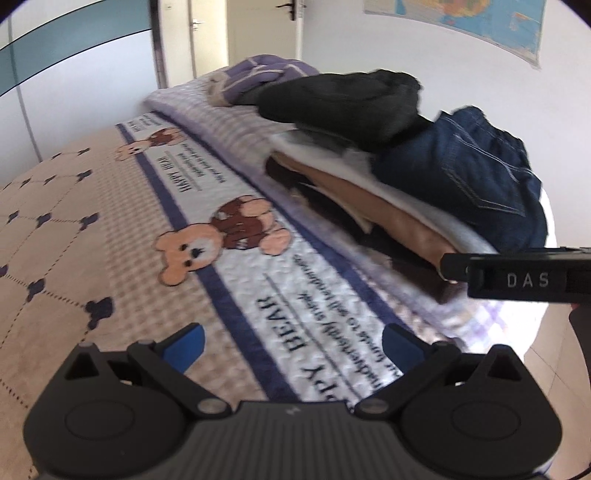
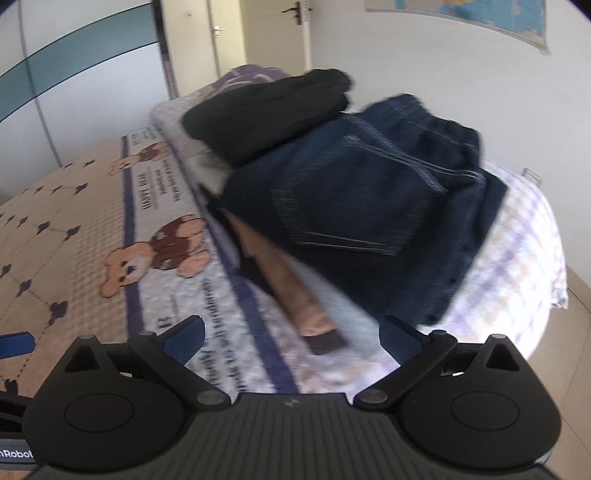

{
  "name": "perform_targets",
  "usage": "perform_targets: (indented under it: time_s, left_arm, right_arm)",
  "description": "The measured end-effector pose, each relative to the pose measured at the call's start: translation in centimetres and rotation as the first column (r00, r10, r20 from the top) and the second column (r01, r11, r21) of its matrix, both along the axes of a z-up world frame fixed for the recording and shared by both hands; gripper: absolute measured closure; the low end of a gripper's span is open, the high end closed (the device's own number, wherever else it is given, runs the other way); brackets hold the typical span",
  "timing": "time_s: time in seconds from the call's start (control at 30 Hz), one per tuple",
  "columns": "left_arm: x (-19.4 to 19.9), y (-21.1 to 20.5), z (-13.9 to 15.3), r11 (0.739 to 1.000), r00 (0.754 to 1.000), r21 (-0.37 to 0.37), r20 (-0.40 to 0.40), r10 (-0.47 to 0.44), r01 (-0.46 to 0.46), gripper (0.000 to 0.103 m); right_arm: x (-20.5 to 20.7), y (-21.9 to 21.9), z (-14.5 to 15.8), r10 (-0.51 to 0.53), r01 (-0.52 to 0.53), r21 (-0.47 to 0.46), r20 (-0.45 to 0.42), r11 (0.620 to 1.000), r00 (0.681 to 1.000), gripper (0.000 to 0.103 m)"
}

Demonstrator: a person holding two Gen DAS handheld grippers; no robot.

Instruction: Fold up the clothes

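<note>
A pile of clothes lies on the bed's right side. Dark blue jeans point(image 1: 469, 170) point(image 2: 369, 206) lie on top, with a black garment point(image 1: 343, 99) point(image 2: 266, 110) behind them and tan and white pieces point(image 1: 388, 206) point(image 2: 295, 291) beneath. My left gripper point(image 1: 293, 347) is open and empty above the bear-print bedspread point(image 1: 110, 229), left of the pile. My right gripper point(image 2: 293, 341) is open and empty, just in front of the jeans. The right gripper's black body point(image 1: 517, 277) shows at the right edge of the left wrist view.
A purple blanket point(image 1: 258, 74) lies at the bed's far end. A checkered sheet point(image 2: 517, 240) lies under the pile, at the bed's right edge. A white wall with a map point(image 1: 480, 18) is to the right; doors point(image 2: 229, 33) stand behind.
</note>
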State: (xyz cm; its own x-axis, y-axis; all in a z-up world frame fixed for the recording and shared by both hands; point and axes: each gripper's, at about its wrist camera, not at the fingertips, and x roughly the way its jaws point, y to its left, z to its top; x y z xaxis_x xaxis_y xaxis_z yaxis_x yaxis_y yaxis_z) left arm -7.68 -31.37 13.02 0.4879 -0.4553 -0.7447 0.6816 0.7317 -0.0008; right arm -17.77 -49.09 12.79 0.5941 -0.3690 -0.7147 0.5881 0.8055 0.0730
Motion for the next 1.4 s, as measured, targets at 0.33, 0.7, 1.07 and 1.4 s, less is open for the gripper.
perform_targets:
  time_s: [0.33, 0.7, 1.07, 1.4]
  left_arm:
    - [3.6, 7.6, -1.1, 0.987, 0.987, 0.010, -0.010, 0.157, -0.157, 0.000]
    - [6.8, 16.9, -2.6, 0.940, 0.939, -0.002, -0.056, 0.340, -0.340, 0.000]
    - [9.1, 24.3, -6.1, 0.870, 0.867, 0.024, -0.069, 0.493, -0.492, 0.000]
    - [10.9, 29.4, -11.0, 0.789, 0.788, 0.004, -0.045, 0.614, -0.614, 0.000]
  right_arm:
    - [5.6, 6.5, 0.0, 0.138, -0.138, 0.018, 0.009, 0.990, 0.990, 0.000]
    - [10.2, 13.2, -1.0, 0.269, -0.269, 0.054, 0.011, 0.962, 0.963, 0.000]
    - [13.4, 19.0, -3.2, 0.340, -0.337, 0.081, -0.020, 0.938, 0.940, 0.000]
    - [16.2, 23.6, -8.1, 0.366, -0.360, 0.109, -0.037, 0.927, 0.930, 0.000]
